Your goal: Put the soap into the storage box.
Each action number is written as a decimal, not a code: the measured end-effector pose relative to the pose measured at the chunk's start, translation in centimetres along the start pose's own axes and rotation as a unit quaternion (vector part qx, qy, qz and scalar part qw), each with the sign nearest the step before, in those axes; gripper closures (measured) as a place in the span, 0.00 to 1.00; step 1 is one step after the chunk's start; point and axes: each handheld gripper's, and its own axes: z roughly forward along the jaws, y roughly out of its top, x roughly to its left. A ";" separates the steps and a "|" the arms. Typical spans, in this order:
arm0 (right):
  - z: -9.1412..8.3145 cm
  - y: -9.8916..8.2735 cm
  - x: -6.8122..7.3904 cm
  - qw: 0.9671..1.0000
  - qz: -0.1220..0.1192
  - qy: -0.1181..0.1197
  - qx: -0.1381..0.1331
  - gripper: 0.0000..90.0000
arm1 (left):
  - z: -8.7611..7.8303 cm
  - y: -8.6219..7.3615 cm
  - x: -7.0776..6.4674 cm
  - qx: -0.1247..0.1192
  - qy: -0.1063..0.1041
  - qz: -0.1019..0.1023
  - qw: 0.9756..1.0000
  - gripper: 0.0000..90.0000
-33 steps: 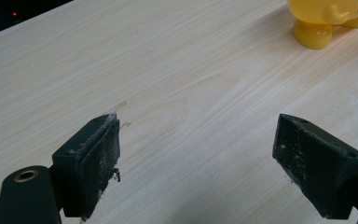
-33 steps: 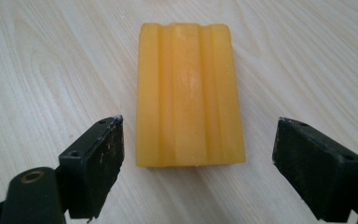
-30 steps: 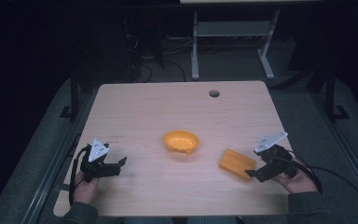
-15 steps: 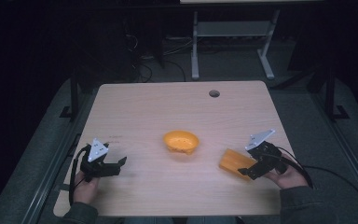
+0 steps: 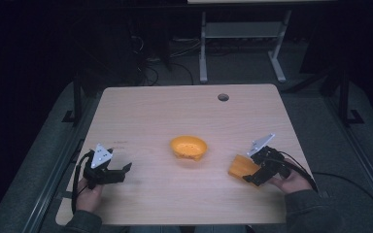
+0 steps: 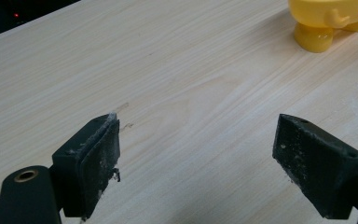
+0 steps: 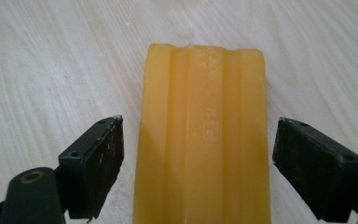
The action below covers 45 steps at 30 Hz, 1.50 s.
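table (image 5: pixel 175 116): bears the bowl, the block and both grippers; hole (image 5: pixel 223 97) near its far edge, right of the middle
bowl (image 5: pixel 188 147): on the table, about the middle, between the two grippers
block (image 5: pixel 243 167): on the table, right of the bowl and a little nearer the person, apart from it
right gripper (image 5: pixel 253 177): at the table's right near edge, jaws either side of the block's near end, gaps on both sides in the right gripper view
left gripper (image 5: pixel 125 168): at the table's left near edge, well apart from the bowl, bare table between its jaws
stand (image 5: pixel 238 43): on the floor behind the table
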 end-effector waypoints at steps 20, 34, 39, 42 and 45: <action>2.0 0.4 -0.5 0.999 0.006 0.009 0.036 0.17 | 0.0 0.0 0.0 0.001 0.000 0.000 1.000 0.16; 3.0 0.4 -0.4 0.999 0.004 0.007 0.046 0.18 | -0.1 0.0 0.0 -0.001 0.000 0.001 1.000 0.16; 3.1 0.4 -0.3 0.999 0.001 0.005 0.051 0.20 | -0.1 0.0 0.0 -0.002 0.000 -0.002 1.000 0.16; 3.1 0.4 -0.3 0.999 0.003 0.004 0.051 0.21 | -0.1 0.0 0.0 -0.002 0.000 -0.003 1.000 0.16; 3.1 0.4 -0.3 0.999 0.003 0.003 0.051 0.21 | -0.1 0.0 0.0 -0.002 0.000 -0.004 1.000 0.16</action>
